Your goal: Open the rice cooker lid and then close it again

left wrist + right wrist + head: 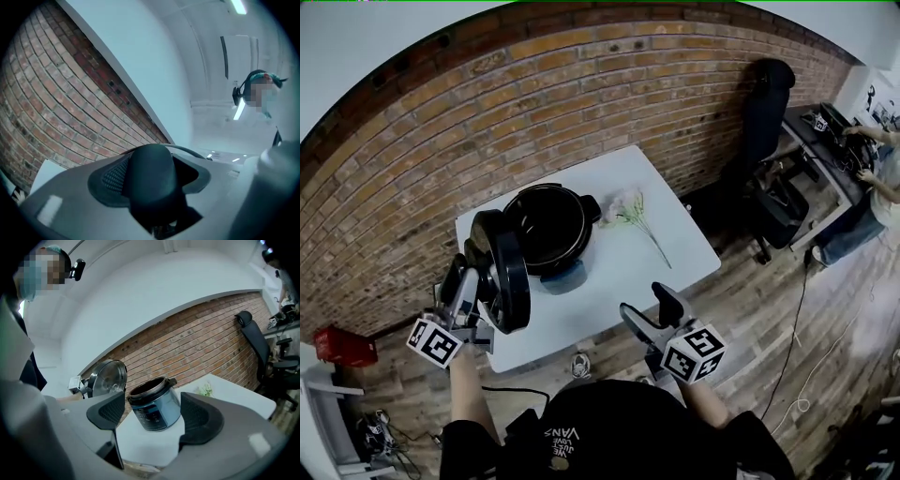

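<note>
Left gripper [480, 286] clamped wide around the lid's black knob [152, 176], lid [510, 270] held on edge just left of the open rice cooker [551, 230] on the white table [675, 246], right gripper [649, 309] spread, empty.

LID IN HAND: The left gripper [152, 174] clamps its fingers [114, 177] on the rice cooker lid [151, 197] by its dark rounded handle, a thin arc of rim [188, 150] just behind. A red brick wall [56, 98] curves at left beneath a white ceiling [206, 28] with strip lights [239, 6]. A person [257, 91] in headgear appears at right.
</note>
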Motion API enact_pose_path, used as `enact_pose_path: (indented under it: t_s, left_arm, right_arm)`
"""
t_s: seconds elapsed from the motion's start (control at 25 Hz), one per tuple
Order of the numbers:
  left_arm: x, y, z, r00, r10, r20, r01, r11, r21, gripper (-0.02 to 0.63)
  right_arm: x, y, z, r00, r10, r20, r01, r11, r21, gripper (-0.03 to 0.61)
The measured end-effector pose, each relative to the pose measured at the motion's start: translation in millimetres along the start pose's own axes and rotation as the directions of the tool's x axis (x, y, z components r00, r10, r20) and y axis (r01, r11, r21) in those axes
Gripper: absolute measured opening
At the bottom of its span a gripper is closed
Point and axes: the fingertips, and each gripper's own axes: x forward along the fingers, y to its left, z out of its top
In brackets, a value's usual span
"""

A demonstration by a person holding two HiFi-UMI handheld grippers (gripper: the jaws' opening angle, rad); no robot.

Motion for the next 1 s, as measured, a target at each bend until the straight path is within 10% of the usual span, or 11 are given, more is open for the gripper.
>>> enact_pose_path:
  t_s: [0.48,1.0]
  left_arm:
    - [110,26,-10,0.911,-0.232,-0.340,0.293,0.946,0.139,0.278]
    - [188,1,-73,0.690,-0.372,-0.621,0.603,0.770,0.208,0.278]
  right_arm:
    - [17,-7,-20,0.979,-0.201,0.041,0.197,0.977,0.075,0.364]
    - [6,-14,-32,0.931,-0.357,0.082,0.343,0.928,0.142,0.363]
